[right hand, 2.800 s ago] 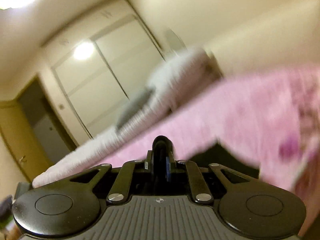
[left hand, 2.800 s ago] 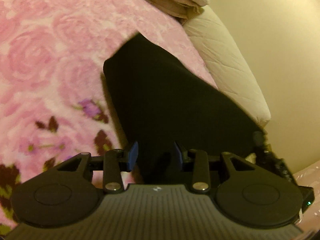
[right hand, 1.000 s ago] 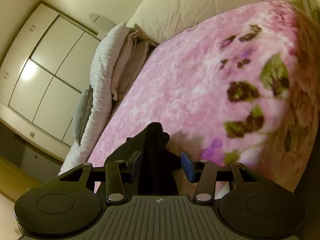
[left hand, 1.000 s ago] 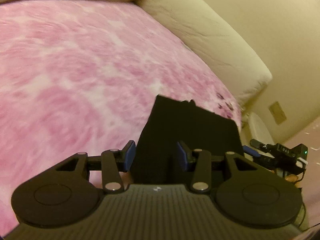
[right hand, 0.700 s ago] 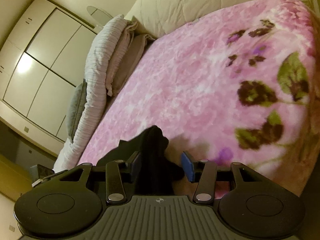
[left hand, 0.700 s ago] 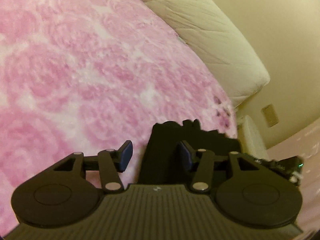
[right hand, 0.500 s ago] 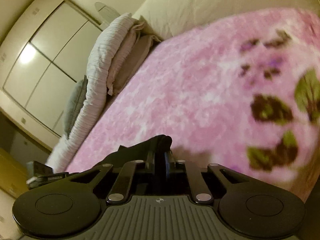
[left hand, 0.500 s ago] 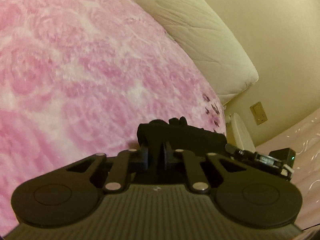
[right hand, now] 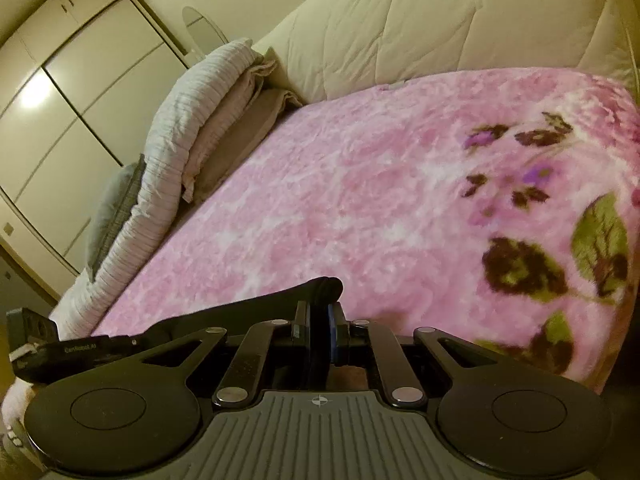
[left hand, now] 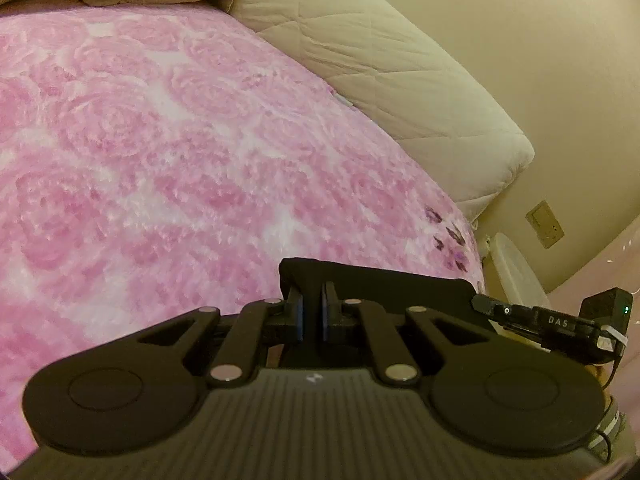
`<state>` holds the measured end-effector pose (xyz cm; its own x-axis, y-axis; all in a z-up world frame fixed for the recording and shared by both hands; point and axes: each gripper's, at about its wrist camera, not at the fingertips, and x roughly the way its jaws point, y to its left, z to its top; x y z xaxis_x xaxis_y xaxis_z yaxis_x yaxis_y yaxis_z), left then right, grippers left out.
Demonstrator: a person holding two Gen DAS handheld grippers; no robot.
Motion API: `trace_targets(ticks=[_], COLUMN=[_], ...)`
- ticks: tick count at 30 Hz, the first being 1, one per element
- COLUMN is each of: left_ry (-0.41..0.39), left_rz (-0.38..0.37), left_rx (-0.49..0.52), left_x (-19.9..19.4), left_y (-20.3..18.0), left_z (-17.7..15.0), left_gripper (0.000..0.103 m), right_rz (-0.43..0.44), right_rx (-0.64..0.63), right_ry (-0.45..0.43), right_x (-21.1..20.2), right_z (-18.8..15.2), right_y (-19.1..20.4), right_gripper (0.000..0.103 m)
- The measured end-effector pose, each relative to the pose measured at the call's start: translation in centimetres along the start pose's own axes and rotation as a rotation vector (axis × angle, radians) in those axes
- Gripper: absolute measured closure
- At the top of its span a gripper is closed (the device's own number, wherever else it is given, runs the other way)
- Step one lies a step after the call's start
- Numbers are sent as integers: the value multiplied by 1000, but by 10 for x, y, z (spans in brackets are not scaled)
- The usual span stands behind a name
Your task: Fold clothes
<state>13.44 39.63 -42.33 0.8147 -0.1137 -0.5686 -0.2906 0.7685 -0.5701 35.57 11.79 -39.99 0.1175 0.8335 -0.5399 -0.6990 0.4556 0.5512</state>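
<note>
Now two grippers, left gripper (left hand: 311,312) and right gripper (right hand: 319,330), pinch one black garment (left hand: 384,280).

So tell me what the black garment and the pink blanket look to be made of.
Black garment: matte, smooth, soft cloth, likely a knit; it gives no shine and bends in a rounded fold. Pink blanket: plush fleece by its fuzzy, tufted pile, probably synthetic.

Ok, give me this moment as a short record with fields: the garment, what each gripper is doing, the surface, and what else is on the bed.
garment: black garment, near edge of the bed
left gripper: shut on the black garment's edge
right gripper: shut on a bunched black fold
surface: pink floral blanket
bedding: cream quilt at the far side, folded bedding stack beside it
fold stage: cannot tell
</note>
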Motion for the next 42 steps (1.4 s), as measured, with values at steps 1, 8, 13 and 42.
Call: trace_targets(ticks=[1,8,13,42], left_ry=[4,23,-33,-139], left_rz=[5,66,178,201], left_rx=[-2,-27,-9,-236], left_x=[2,13,-15,-126], left_y=[1,6,-4,-41], left_z=[-1,-9,-11,-147], left_gripper=[96,87,81,85], right_rz=[-7,-30,-48,-140], right_rx=[-1,3,20,70], right_ry=[5,37,11,43], right_x=[2,11,-11,-99], right_z=[-1,-6,-5,-121], right_y=[0,-2,-1,28], right_gripper=[96,96,62,91])
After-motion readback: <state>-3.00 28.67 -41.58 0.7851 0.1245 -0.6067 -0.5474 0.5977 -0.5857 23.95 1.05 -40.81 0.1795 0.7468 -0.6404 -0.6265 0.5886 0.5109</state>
